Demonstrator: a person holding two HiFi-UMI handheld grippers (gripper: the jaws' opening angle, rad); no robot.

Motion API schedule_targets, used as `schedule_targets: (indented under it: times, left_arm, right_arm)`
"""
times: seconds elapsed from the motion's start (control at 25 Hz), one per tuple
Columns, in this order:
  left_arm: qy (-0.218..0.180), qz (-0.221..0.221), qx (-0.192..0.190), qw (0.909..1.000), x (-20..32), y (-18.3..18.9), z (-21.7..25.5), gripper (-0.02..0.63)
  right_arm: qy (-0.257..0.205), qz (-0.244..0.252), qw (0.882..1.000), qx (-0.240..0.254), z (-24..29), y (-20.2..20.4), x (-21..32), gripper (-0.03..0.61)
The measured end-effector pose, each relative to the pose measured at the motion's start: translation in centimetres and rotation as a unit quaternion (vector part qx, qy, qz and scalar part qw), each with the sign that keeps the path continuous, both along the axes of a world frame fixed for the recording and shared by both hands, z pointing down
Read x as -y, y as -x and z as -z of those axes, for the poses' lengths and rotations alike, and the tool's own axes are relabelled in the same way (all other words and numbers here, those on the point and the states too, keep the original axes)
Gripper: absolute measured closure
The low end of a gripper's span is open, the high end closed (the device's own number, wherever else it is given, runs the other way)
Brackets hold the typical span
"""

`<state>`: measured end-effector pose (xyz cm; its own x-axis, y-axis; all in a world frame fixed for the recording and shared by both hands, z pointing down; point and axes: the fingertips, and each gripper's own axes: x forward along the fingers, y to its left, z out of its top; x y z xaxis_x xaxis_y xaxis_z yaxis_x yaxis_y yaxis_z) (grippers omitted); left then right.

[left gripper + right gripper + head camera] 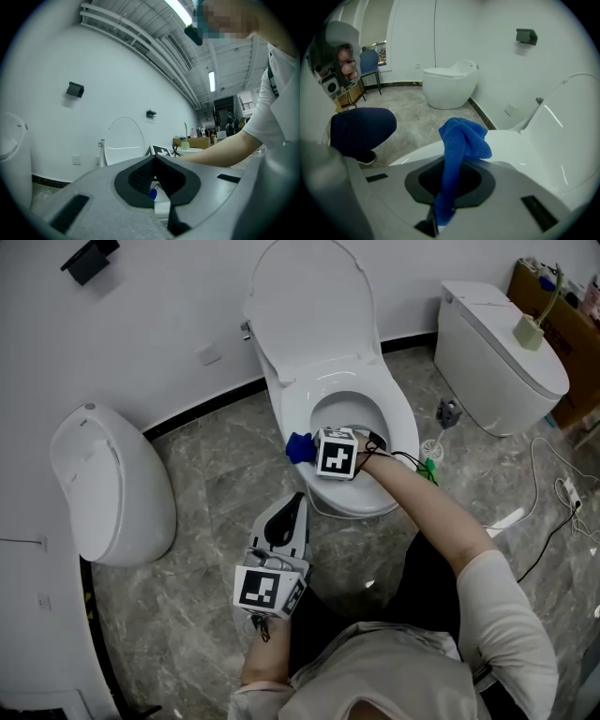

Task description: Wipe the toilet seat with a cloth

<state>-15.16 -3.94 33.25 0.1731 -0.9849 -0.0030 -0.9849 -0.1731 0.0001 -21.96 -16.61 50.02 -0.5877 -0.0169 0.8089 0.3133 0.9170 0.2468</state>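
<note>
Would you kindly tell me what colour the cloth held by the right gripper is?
Blue. The cloth shows best in the right gripper view.

Grey marbled floor [211,488] carries an open toilet [398,427], an egg-shaped closed toilet [112,493], another closed toilet [497,362] and cables [535,457].

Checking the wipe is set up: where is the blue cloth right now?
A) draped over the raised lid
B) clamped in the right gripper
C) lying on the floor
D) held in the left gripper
B: the right gripper is shut on the blue microfibre cloth, right beside the white toilet seat.
</note>
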Motion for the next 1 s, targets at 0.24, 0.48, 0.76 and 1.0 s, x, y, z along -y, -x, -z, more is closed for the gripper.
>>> schedule_targets:
  times: [0.24,0.48,0.76,1.0]
  left_arm:
    - [0.002,-0.008,0.002,1.0000,0.2,-0.4,0.1,0.606]
    - [0.005,-0.013,0.004,0.9999,0.1,-0.7,-0.1,0.606]
    - [0.003,-0.014,-0.004,0.9999,-0.1,-0.9,-0.1,0.606]
    - [0.002,-0.016,0.003,0.9999,-0.4,-1.3,0.0,0.606]
  right_arm:
    - [0.003,0.007,1.000,-0.004,-0.1,-0.7,-0.9,0.543]
    - [0.004,0.013,1.000,-0.006,0.0,-1.2,-1.5,0.543]
    - [0.003,0.018,1.000,-0.007,0.1,-1.7,-2.1,0.543]
    - [0.005,0.024,1.000,-0.008,0.2,-2.3,-2.9,0.543]
